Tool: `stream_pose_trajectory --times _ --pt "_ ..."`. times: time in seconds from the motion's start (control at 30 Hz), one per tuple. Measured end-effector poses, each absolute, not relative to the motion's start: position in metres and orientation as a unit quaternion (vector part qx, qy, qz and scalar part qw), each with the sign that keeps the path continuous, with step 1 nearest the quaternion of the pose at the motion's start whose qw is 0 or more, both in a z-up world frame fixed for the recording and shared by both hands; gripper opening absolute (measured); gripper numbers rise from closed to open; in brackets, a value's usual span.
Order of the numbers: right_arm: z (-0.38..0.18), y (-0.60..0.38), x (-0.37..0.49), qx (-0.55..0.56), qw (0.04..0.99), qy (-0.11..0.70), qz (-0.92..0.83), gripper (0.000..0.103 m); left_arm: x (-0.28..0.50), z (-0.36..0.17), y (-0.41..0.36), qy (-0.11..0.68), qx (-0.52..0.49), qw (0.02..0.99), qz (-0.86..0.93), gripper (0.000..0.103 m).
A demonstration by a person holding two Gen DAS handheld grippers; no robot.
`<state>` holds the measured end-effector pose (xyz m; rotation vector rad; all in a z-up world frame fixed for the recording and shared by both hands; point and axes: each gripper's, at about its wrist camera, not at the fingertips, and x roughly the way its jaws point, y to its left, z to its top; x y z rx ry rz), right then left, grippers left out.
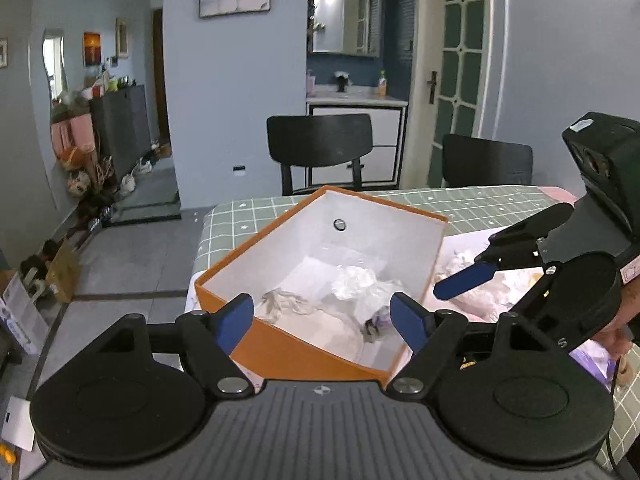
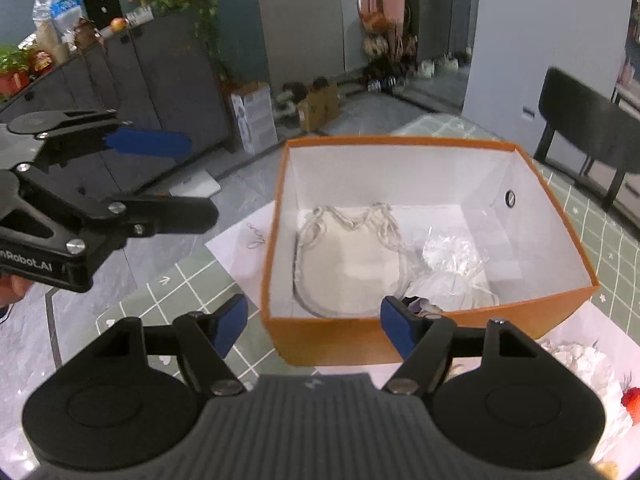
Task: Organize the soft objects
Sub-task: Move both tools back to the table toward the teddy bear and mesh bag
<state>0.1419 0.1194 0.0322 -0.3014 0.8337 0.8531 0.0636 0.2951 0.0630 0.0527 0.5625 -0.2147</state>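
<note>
Orange box [image 2: 420, 336] is sitting on the green checked cloth [image 2: 188, 280], w/ a cream drawstring pouch [image 2: 348, 256] and a clear plastic bundle [image 2: 452, 268] lying inside, touching each other. Right gripper [image 2: 314, 326] is hovering just outside the box's near wall, fingers spread wide, holding nothing. Left gripper [image 1: 322, 326] is likewise gaping empty at the box's corner. More white soft stuff [image 2: 576, 364] is waiting beside the box, right of it. Best approach imo: reach low over that pile, pinch mid-bunch, lift clear of the box rim before dropping in.

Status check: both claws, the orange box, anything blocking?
Left claw open, empty. Right claw open, empty. Orange box holds cream pouch and white plastic bundle. Nothing blocking the opening.
</note>
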Motion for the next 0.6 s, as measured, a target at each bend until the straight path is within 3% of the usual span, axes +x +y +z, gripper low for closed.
stream_pose_trajectory --times 0.17,0.3,0.6 --pt "0.031 0.099 0.104 -0.143 0.836 0.339 0.407 0.081 0.043 0.052 0.282 0.262 0.029 0.957 -0.120 0.092" --pt "0.028 0.078 0.076 -0.125 0.824 0.346 0.429 0.086 0.028 0.039 0.267 0.288 0.032 0.945 -0.153 0.092" --pt "-0.005 0.024 0.004 -0.154 0.774 0.391 0.472 0.086 -0.023 -0.013 0.222 0.355 0.120 0.898 -0.231 0.091"
